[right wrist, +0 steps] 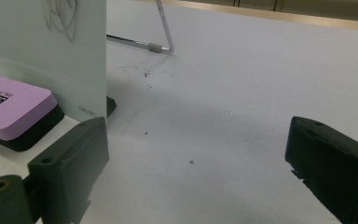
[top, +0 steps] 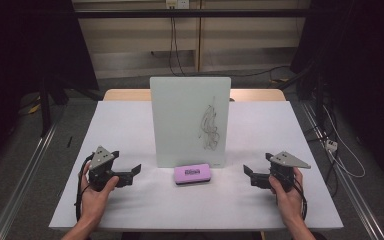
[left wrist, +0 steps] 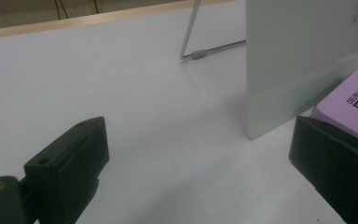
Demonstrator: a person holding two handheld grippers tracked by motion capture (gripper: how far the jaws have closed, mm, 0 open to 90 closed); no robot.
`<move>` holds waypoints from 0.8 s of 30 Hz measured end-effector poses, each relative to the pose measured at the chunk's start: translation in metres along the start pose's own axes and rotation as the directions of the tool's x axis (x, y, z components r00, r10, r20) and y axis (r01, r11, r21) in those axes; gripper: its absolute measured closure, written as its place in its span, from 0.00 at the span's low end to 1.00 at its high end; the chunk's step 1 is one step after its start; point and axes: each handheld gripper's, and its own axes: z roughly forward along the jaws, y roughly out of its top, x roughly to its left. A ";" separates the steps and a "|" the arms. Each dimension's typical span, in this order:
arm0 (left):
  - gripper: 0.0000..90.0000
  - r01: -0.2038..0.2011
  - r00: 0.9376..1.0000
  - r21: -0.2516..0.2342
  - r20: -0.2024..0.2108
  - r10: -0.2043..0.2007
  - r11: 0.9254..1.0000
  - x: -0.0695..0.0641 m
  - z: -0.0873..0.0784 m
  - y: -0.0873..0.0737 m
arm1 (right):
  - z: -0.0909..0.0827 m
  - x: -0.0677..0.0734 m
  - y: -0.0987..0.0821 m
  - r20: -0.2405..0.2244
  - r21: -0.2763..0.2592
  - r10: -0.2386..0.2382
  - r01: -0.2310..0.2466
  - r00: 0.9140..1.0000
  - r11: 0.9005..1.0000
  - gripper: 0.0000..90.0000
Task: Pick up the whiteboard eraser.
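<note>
A small glass whiteboard (top: 190, 121) stands upright on the white table (top: 130, 125), with black scribbles (top: 210, 125) on its right half. A purple eraser with a black base (top: 192, 174) lies flat just in front of it. My left gripper (top: 132, 172) rests on the table to the left of the eraser, held by a hand, jaws wide apart with nothing between them (left wrist: 196, 163). My right gripper (top: 250, 176) sits to the right of the eraser, also open and empty (right wrist: 196, 163). Board edge (left wrist: 303, 65) and eraser (left wrist: 349, 107) appear in the left gripper view, eraser (right wrist: 14, 105) in the right gripper view.
A thin wire stand (left wrist: 200, 52) props the board from behind. The table's wooden back edge (top: 125, 94) lies beyond the board. Cables run over the floor at the right (top: 340, 155). Dark curtains flank both sides.
</note>
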 end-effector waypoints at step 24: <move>0.10 -0.070 0.995 0.050 0.074 0.067 0.996 -0.008 0.010 0.000 | 0.000 -0.001 -0.001 -0.021 0.004 0.009 -0.008 1.000 1.000 0.06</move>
